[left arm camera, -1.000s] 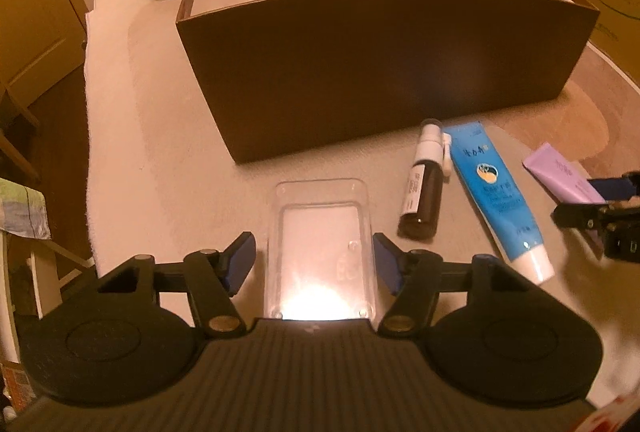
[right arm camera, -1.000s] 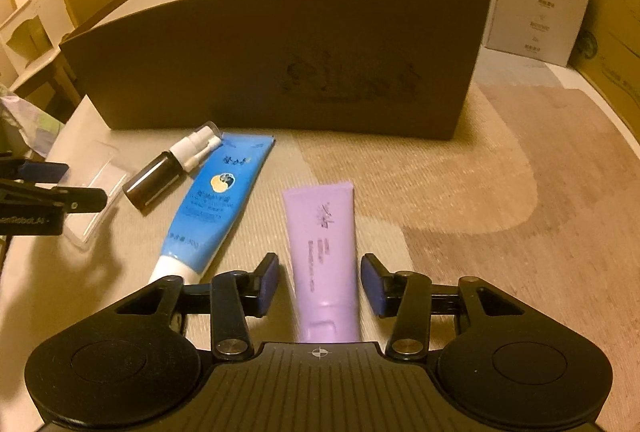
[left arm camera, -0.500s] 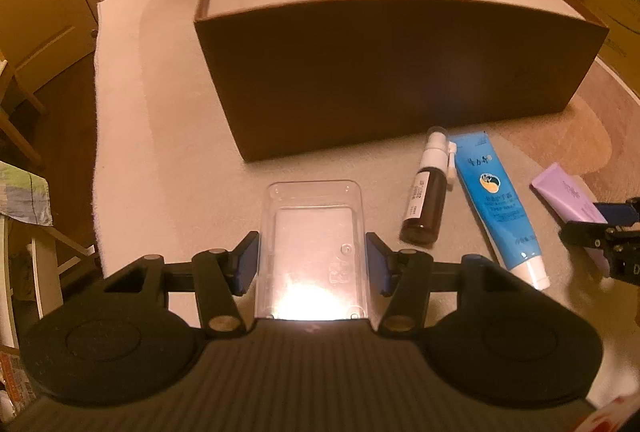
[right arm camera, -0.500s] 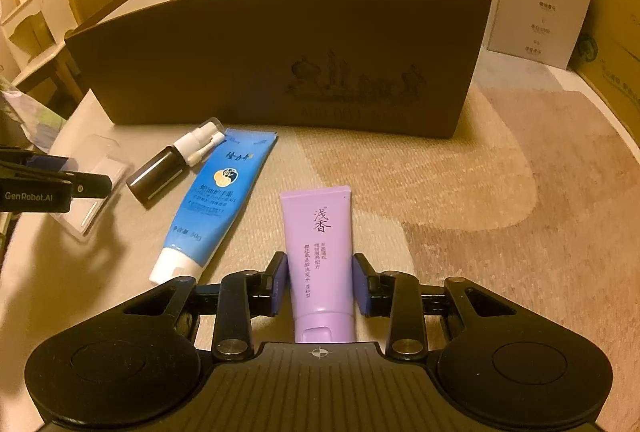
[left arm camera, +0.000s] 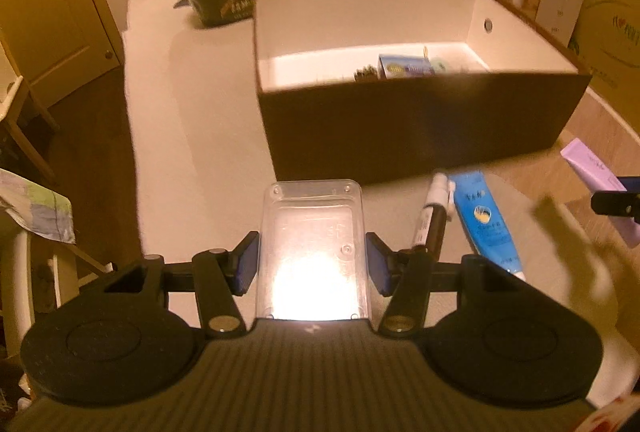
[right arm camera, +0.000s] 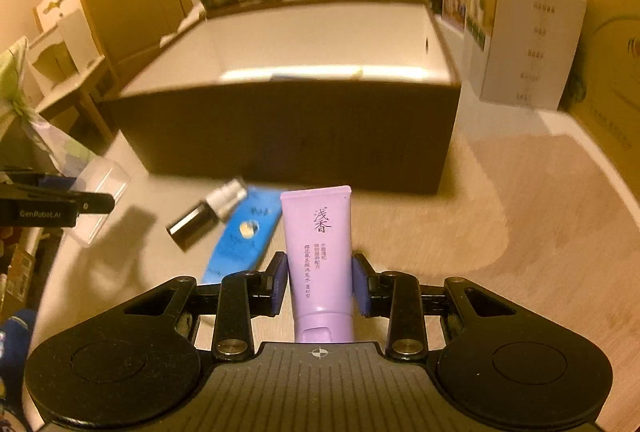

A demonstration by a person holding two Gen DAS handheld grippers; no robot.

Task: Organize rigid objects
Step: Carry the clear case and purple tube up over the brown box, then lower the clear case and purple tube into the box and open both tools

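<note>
Clear plastic case (left arm camera: 312,244) sits clamped in our left gripper (left arm camera: 312,264); our right gripper (right arm camera: 319,282) pinches the purple tube (right arm camera: 318,252) — both long axes point forward, toward the brown box (left arm camera: 420,123) (open-topped) just ahead.

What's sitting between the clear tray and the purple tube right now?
In the left wrist view, a dark spray bottle and a blue tube lie between the clear tray and purple tube.

Box contents (left arm camera: 404,68) blurred, unidentifiable; blue tube (right arm camera: 244,236) partly hidden behind purple tube (right arm camera: 318,256)
</note>
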